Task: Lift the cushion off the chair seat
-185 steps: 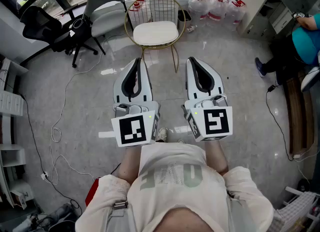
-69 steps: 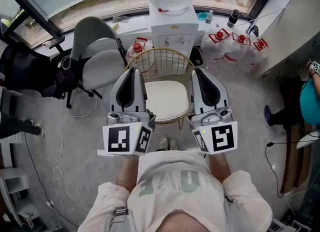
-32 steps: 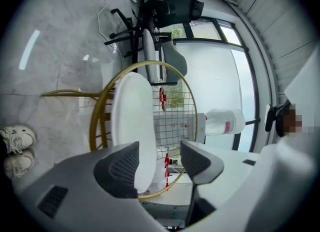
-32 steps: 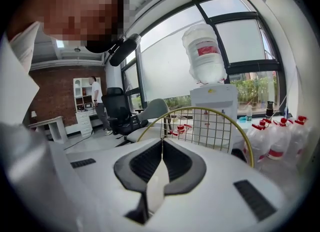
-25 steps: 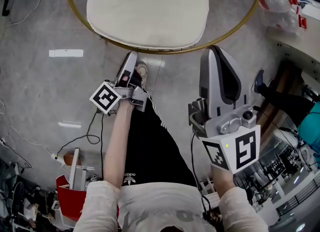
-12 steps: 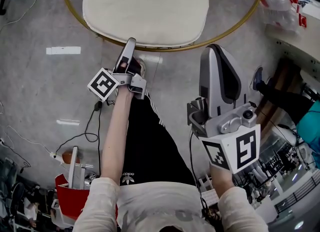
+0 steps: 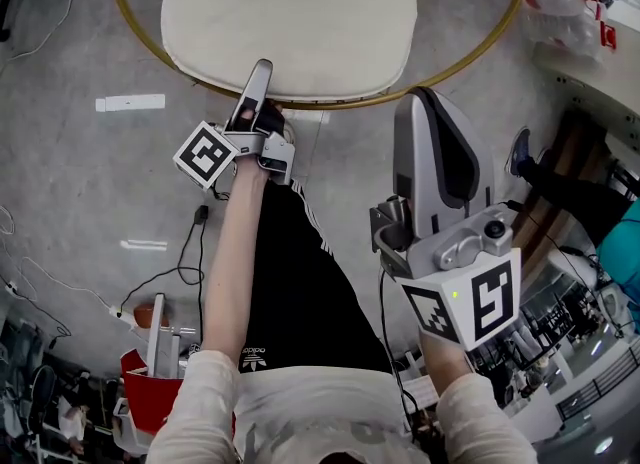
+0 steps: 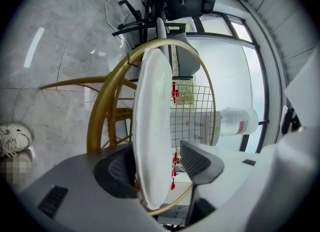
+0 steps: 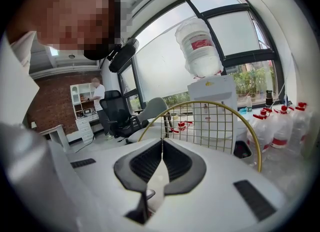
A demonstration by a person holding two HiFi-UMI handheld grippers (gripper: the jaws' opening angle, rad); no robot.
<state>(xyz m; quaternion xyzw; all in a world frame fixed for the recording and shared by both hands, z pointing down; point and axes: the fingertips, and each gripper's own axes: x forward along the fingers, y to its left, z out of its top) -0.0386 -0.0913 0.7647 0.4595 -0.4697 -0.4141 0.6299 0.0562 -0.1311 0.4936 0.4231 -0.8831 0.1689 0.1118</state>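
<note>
The white cushion (image 7: 290, 7) lies on the round seat of the gold-rimmed chair (image 7: 470, 47). My left gripper (image 7: 257, 72) reaches its front edge. In the left gripper view the gripper (image 8: 160, 168) is open and straddles the cushion (image 8: 152, 111). The cushion's rim rests by the left pad, and a gap shows before the right pad (image 8: 197, 158). My right gripper (image 7: 428, 102) hangs higher, nearer me, to the right of the seat's front, and holds nothing. In the right gripper view its pads (image 9: 161, 146) meet, so it is shut, with the chair's wire back (image 9: 215, 121) beyond.
A water dispenser (image 9: 212, 93) with its bottle stands behind the chair, and water jugs (image 9: 280, 121) stand to its right. An office chair (image 9: 120, 111) and a person (image 9: 95, 88) are at the far left. Cables (image 7: 190, 242) lie on the floor, and a shoe (image 8: 12, 138) is near the chair's legs.
My left gripper has moved forward from the floor side up to the cushion's front edge, so the rim now sits between its jaws. The right gripper has barely moved.
</note>
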